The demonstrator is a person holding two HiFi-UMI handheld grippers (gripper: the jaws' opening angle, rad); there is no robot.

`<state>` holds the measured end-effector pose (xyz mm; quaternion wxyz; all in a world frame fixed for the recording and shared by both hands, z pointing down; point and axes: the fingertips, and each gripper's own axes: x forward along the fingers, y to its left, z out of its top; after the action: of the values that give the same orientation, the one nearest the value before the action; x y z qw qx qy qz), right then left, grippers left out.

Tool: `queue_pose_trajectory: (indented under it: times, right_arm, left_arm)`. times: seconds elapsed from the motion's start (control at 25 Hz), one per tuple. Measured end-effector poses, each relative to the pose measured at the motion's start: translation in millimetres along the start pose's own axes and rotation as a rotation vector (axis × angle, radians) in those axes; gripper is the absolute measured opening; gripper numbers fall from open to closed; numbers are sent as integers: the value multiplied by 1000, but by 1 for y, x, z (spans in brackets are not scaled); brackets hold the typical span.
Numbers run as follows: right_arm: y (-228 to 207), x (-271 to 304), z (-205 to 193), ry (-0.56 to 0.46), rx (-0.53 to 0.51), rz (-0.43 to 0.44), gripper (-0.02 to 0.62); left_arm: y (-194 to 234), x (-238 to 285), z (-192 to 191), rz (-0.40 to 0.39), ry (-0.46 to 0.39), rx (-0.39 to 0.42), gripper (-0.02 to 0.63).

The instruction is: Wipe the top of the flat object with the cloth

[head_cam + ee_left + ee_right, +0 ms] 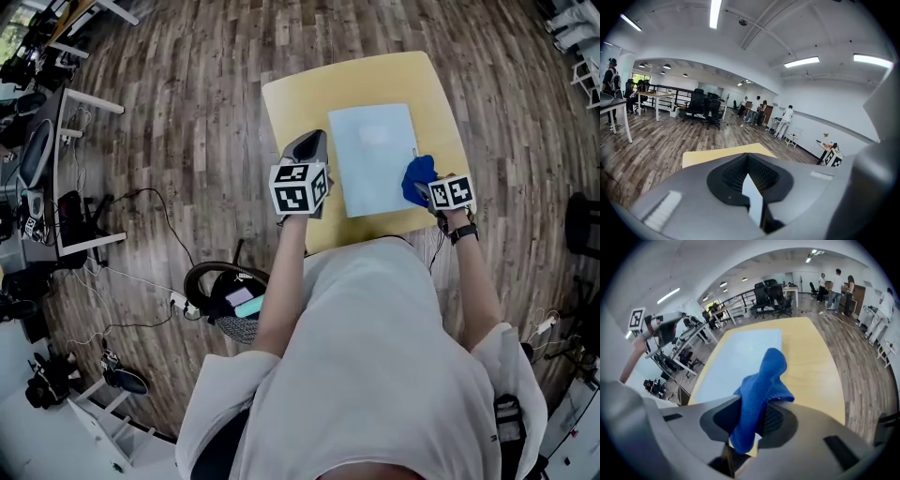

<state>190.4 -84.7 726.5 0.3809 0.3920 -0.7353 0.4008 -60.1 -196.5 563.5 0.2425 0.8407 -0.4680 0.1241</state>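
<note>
Person [375, 375] in white shirt at near edge, arms out over yellow counter [300, 94]. Right gripper [427, 189]: fingers clamped on blue cloth [418, 175]. Cloth bunched, sticking out beyond fingers, at right near edge of pale blue flat object [373, 155]. Flat object lies mid-counter. Left gripper [309, 148] just left of flat object, fingers closed tip to tip, nothing between.
</note>
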Motion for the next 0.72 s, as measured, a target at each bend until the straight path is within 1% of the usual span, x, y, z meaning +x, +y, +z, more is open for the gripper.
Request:
queue_pose_trajectory:
  times: [0.08, 0.12, 0.2, 0.28, 0.4, 0.52, 0.6, 0.72]
  right_arm:
    - [16, -8, 31, -112, 46, 39, 94]
    - [22, -15, 49, -177, 71, 44, 94]
    - [31, -32, 86, -311, 110, 21, 92]
    - [43, -52, 122, -428, 108, -6, 92]
    - [69, -88, 174, -572, 25, -29, 92]
    - [94, -124, 215, -683, -90, -75, 91]
    - [110, -147, 235, -755, -163, -112, 91]
    - [131, -176, 252, -855, -227, -144, 89]
  left_arm:
    - [1, -1, 3, 0, -7, 5, 3]
    - [1, -2, 6, -2, -11, 9, 3]
    - [-2, -5, 13, -7, -25, 19, 3]
    - [-6, -9, 26, -13, -51, 32, 3]
    - [-16, -16, 57, -22, -109, 66, 3]
    - [-32, -24, 96, -29, -183, 116, 3]
    - [-40, -30, 120, -25, -233, 152, 3]
    - [-50, -41, 145, -15, -297, 189, 3]
